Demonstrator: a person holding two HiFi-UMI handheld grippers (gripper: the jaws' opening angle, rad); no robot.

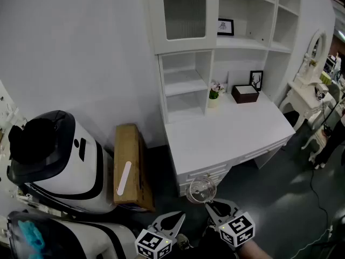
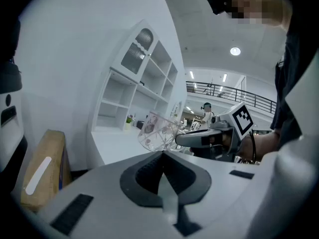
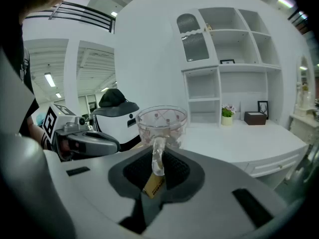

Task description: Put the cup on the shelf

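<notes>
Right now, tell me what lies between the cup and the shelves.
Only bare desk top lies between the cup and the shelves, as the head view shows. The plant and box stand aside at its back.

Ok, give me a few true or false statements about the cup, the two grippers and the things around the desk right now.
1. The right gripper grips the glass cup by its handle. True.
2. The cup already stands on a shelf. False: it is held in the air in front of the desk.
3. The left gripper is shut and holds nothing. True.
4. The flower pot sits behind the cabinet door. False: it stands on the desk top.
5. A cardboard box stands left of the desk. True.
</notes>
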